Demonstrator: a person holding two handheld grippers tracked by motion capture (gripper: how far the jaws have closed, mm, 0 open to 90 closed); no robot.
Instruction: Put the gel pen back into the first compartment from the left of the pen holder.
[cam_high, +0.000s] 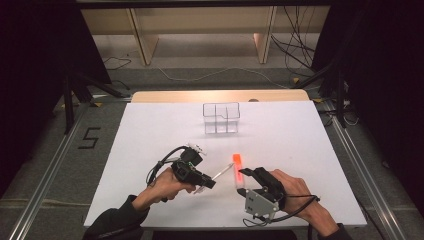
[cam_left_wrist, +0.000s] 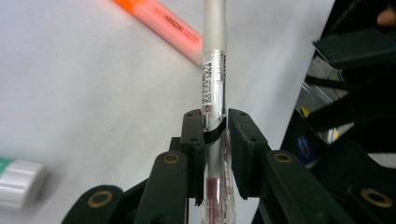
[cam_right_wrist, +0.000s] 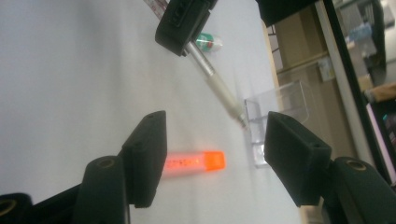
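1. Worktop (cam_high: 150, 130): white sheet, carries everything; both claws work at its near edge.
2. Clear organiser box (cam_high: 221, 118): stands well ahead of both claws, roughly centred between them; looks empty, likely the drop-off for the pens.
3. Left claw (cam_high: 209, 183): clenched on the clear pen (cam_left_wrist: 214, 70); pads pinch the barrel near its back end. Pen's long axis runs straight out from the claw, tip aimed up and right in the high view, towards the right claw.
4. Right claw (cam_right_wrist: 212, 142): released, jaws wide apart, nothing pinched. No contact with either pen that I can tell.
5. Orange highlighter (cam_high: 238, 167): lies flat on the worktop just ahead of the right claw, between its open jaws in the right gripper view. Long axis points away from that claw, slightly tilted, orange cap at the far end. Right hand is clearly the nearer one; the left is busy with the clear pen.
6. Green-and-white capped item (cam_left_wrist: 18, 182): beside the left claw on the worktop, blurred, can't identify.
7. Key relation, as I judge it: highlighter sits in line with the right claw's opening, so closing across its barrel is the next call.
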